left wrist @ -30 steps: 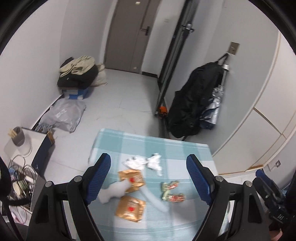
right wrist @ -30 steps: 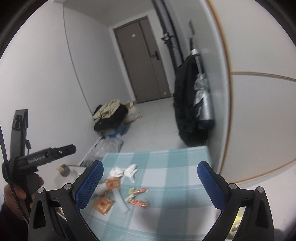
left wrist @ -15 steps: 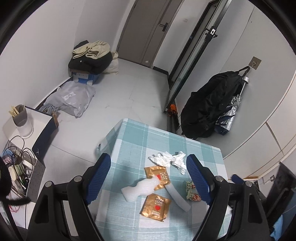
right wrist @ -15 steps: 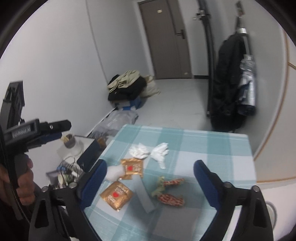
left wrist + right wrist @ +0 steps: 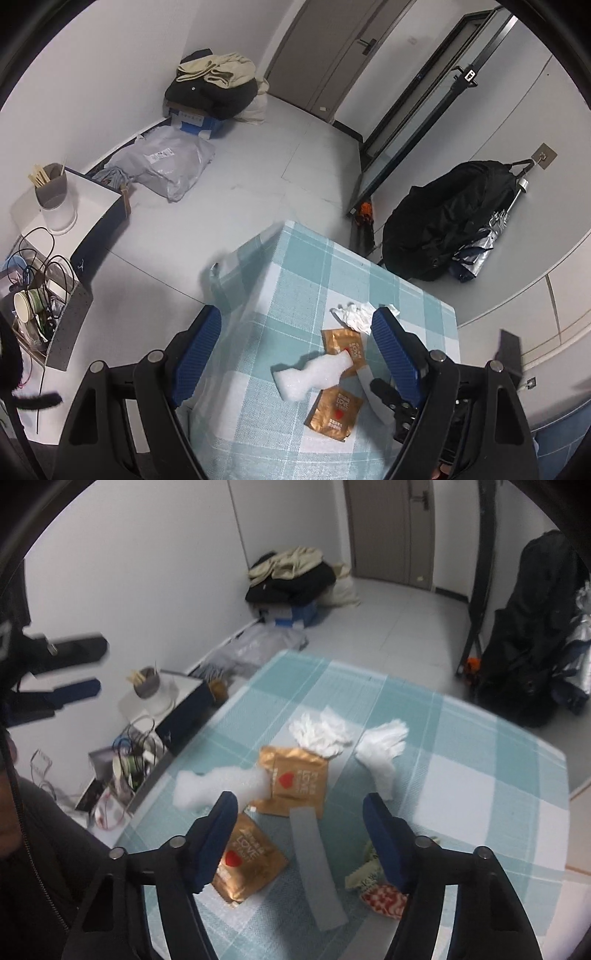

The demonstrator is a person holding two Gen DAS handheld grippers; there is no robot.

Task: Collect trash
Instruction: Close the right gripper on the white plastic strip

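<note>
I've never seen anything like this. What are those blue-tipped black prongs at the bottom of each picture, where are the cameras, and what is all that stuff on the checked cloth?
There is no robot here. A person carries a hand-held claw in each hand, and each claw has a wide-angle camera looking out along its two blue-padded fingers. One picture comes from the left claw, the other from the right claw. In the right-hand view the left claw also shows at the left edge.

Both look down on a table with a teal checked cloth. On it lies trash: two golden wrappers, a white foam piece, crumpled white tissues, a grey strip and small red-and-green candy wrappers.

Nothing is held. The left claw is open; the right claw's jaws have just been closing above the litter, without gripping anything yet.
</note>
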